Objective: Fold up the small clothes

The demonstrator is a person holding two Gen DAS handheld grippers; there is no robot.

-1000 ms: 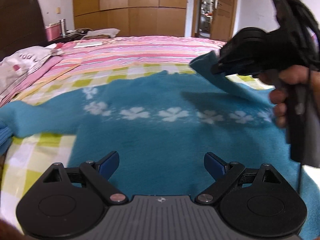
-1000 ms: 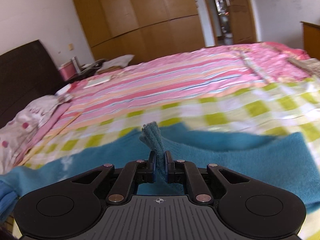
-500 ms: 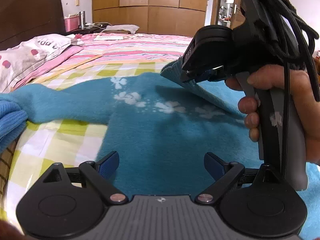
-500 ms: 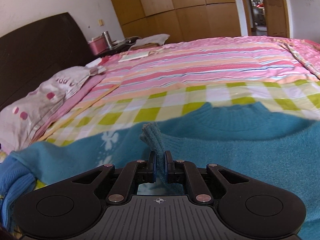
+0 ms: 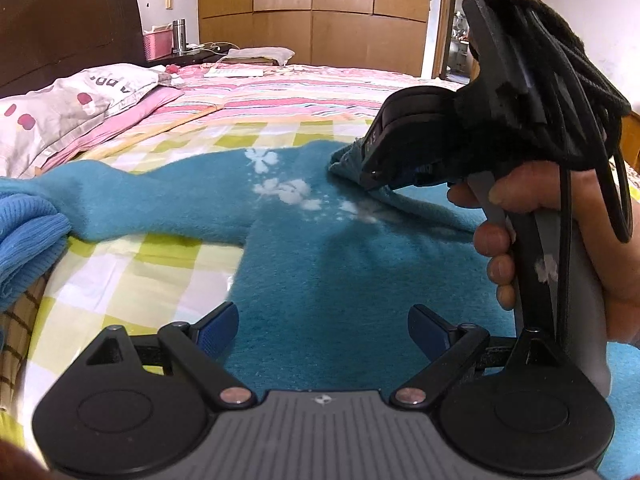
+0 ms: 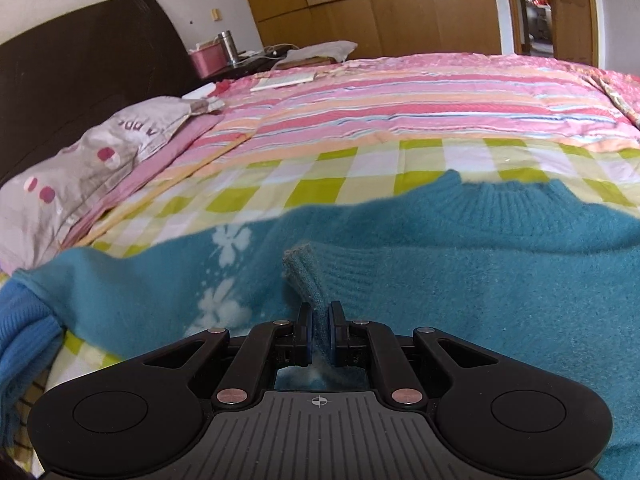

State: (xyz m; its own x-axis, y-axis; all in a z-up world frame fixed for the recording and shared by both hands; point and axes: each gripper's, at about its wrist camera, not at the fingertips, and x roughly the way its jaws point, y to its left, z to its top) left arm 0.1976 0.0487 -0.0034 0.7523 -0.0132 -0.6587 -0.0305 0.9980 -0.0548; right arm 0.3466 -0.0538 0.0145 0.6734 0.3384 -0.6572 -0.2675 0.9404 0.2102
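Nearest the left wrist camera, the left gripper [image 5: 323, 326] is seen with its blue-padded jaws spread wide and nothing between them, above the fuzzy body of the teal sweater [image 5: 340, 280]. The sweater, a soft, napped knit with white flower motifs across the chest, is laid flat on the green-and-white checked sheet [image 5: 132, 264], one sleeve extended to the left. A ribbed, lighter blue garment [image 5: 28, 236] is bunched at that sleeve's end.

In the right wrist view, the right gripper [image 6: 319, 320] is shown with its jaws pressed together on a ribbed cuff [image 6: 306, 276] of the sweater, which stands up from between the pads in a narrow fold over the sweater's body. The ribbed neckline [image 6: 504, 196] lies beyond it. From the left view, the person's hand [image 5: 560, 232] is seen wrapped around the grey handle of this gripper, with black cables looped above.

Farther off, a pink striped quilt [image 6: 400, 108], a spotted grey pillow [image 6: 92, 160], a dark headboard [image 6: 80, 76] and wooden wardrobe panels [image 5: 320, 12] are visible.
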